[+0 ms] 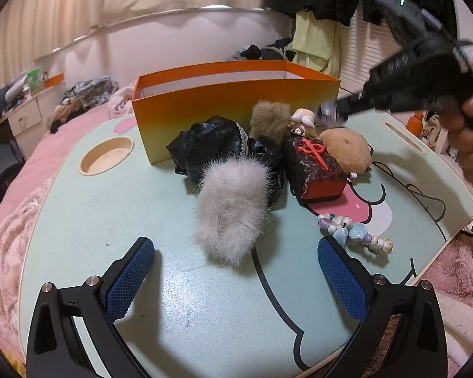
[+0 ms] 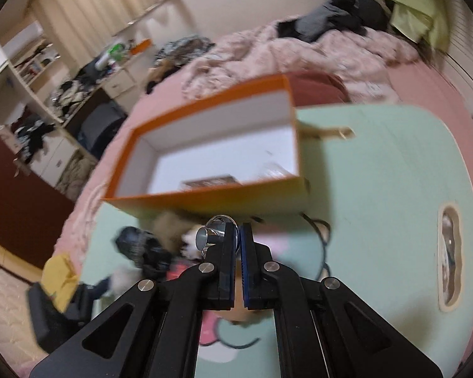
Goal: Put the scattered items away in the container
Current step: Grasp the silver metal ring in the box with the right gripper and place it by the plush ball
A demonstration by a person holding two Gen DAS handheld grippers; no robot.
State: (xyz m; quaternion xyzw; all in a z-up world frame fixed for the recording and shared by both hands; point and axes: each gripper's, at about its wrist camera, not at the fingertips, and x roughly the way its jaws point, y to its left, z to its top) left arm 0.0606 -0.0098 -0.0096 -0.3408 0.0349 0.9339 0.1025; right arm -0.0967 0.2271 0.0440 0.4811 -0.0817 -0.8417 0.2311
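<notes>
Left wrist view: the left gripper (image 1: 236,271) hovers spread wide before a white fur pompom (image 1: 231,206) on the worktop (image 1: 110,220), near the orange box (image 1: 236,100). Right wrist view: the right gripper (image 2: 239,236) pinches a metal keyring (image 2: 214,233) just short of the box (image 2: 205,145).

We see a pale green lap table (image 1: 110,220) on the pink bed (image 1: 22,189), bearing an orange box (image 1: 230,100), white fur puff (image 1: 230,214), black scrunchie (image 1: 211,145), red-topped block (image 1: 315,170), and bead charm (image 1: 353,233).

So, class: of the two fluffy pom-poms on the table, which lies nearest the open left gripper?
The white pom-pom, directly ahead of the left gripper; the brown pom-pom sits back against the orange box.
</notes>
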